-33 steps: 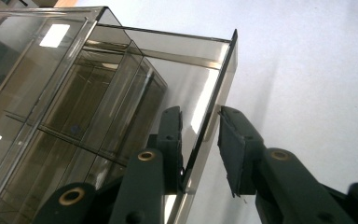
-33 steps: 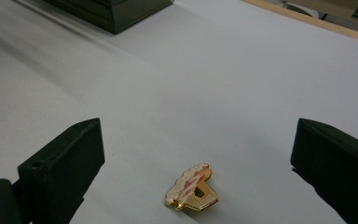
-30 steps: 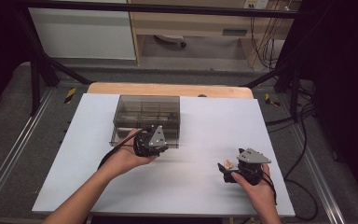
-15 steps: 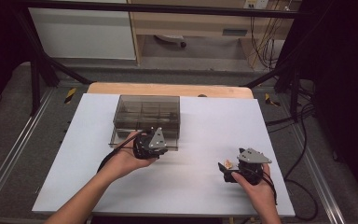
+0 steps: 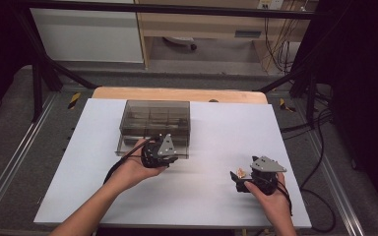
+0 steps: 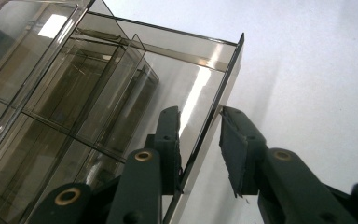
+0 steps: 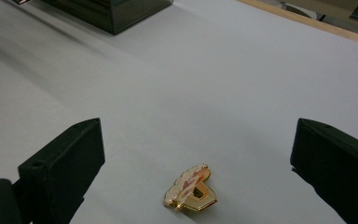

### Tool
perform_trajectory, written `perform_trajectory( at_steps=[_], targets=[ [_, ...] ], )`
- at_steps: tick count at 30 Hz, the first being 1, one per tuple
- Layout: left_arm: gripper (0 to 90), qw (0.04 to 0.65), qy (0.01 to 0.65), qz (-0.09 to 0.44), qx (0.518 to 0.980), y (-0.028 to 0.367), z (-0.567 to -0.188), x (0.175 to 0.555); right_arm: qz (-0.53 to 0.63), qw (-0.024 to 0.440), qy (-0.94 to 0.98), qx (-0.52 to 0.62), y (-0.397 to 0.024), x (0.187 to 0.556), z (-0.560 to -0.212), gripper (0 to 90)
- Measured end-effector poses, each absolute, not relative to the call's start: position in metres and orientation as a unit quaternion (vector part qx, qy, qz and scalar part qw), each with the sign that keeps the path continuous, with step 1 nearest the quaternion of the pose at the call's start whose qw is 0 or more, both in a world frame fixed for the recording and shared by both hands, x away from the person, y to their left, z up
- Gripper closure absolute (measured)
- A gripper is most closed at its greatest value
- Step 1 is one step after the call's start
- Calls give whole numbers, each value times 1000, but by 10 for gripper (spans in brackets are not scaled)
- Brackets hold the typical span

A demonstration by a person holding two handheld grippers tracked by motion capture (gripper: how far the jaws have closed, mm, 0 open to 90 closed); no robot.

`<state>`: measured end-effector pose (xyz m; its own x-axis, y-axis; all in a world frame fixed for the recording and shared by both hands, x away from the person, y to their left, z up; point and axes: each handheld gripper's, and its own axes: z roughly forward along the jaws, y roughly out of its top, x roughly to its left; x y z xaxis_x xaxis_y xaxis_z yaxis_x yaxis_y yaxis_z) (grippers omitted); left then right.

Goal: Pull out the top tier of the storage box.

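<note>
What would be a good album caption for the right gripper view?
Right gripper, black jaws wide apart, poised over a small gold pin lying on the white table.

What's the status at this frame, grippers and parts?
Left gripper straddles the smoked box's front wall, pads not clamped. Right gripper open around the gold pin lying on the white table. Nothing in the way.
</note>
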<state>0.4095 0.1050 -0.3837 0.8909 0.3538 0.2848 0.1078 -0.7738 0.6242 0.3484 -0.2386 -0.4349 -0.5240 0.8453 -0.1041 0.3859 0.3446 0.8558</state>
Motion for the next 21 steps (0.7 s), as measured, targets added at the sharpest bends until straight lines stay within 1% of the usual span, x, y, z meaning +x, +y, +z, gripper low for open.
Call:
perform_trajectory(
  at_steps=[9, 17, 18, 20, 21],
  targets=[
    [678, 316, 127, 197, 919, 106, -384, 410, 411, 279, 771, 399, -238, 348, -435, 36],
    [657, 336, 138, 200, 910, 108, -385, 408, 411, 279, 771, 398, -238, 348, -435, 35],
    [637, 336, 138, 200, 910, 108, -385, 408, 411, 279, 771, 399, -238, 348, -435, 34],
    [557, 344, 144, 204, 905, 110, -386, 408, 412, 279, 771, 398, -237, 348, -434, 33],
    [517, 362, 155, 207, 896, 112, -386, 407, 411, 279, 771, 398, -237, 348, -434, 32]
  ],
)
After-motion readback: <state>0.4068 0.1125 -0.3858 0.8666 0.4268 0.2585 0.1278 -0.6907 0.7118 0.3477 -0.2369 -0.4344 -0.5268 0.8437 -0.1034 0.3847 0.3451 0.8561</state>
